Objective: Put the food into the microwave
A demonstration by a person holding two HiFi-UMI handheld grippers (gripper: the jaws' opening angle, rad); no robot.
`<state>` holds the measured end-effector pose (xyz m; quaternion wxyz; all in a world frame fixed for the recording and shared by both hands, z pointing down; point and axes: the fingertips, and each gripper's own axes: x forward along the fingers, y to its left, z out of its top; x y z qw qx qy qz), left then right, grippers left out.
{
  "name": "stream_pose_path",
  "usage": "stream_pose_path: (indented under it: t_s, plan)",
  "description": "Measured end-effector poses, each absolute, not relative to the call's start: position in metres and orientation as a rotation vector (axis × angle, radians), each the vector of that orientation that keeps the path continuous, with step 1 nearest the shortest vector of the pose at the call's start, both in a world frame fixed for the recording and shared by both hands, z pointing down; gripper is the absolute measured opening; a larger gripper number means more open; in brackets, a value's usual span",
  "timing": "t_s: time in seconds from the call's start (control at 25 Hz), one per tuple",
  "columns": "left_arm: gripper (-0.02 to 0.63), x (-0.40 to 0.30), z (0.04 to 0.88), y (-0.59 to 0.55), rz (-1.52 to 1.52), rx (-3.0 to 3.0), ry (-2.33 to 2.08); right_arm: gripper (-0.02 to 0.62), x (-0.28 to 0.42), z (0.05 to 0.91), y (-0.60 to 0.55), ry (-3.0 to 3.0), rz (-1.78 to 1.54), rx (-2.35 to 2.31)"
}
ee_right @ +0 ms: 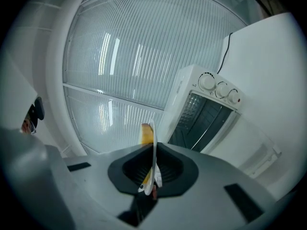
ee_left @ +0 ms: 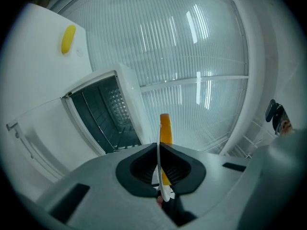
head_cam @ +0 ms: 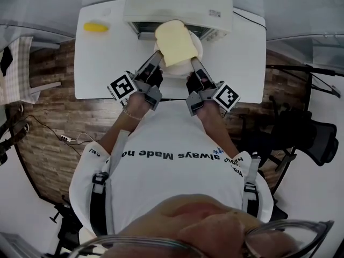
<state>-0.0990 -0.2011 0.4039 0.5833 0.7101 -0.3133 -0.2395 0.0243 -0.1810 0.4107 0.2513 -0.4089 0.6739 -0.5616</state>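
A slice of pale yellow bread (head_cam: 174,42) lies on a white plate (head_cam: 196,47), held just in front of the white microwave (head_cam: 180,4), whose cavity is open. My left gripper (head_cam: 156,63) is shut on the plate's left rim and my right gripper (head_cam: 195,66) on its right rim. In the left gripper view the plate (ee_left: 159,157) shows edge-on between the jaws of the left gripper (ee_left: 159,169), with the bread's crust (ee_left: 165,128) above and the dark cavity (ee_left: 108,114) ahead. The right gripper view shows the plate rim (ee_right: 154,150), bread (ee_right: 146,134) and microwave (ee_right: 206,111).
A yellow fruit (head_cam: 95,27) lies on the white table (head_cam: 102,74) left of the microwave. The microwave door (ee_left: 38,138) hangs open downward. Ribbed glass panels stand behind the table. A black office chair (head_cam: 314,136) is on the wood floor at right.
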Motion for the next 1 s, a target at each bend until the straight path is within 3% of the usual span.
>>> stream_pose_path:
  t_s: [0.4,1.0]
  plan:
    - [0.018,-0.053,0.403,-0.2,-0.548,1.652,-0.745,0.021,0.072,0.41,-0.182,1.844,-1.543,-1.112]
    - [0.018,-0.057,0.429,-0.197,-0.511,1.596,-0.787,0.021,0.067,0.434,-0.185,1.851,-1.633,-1.084]
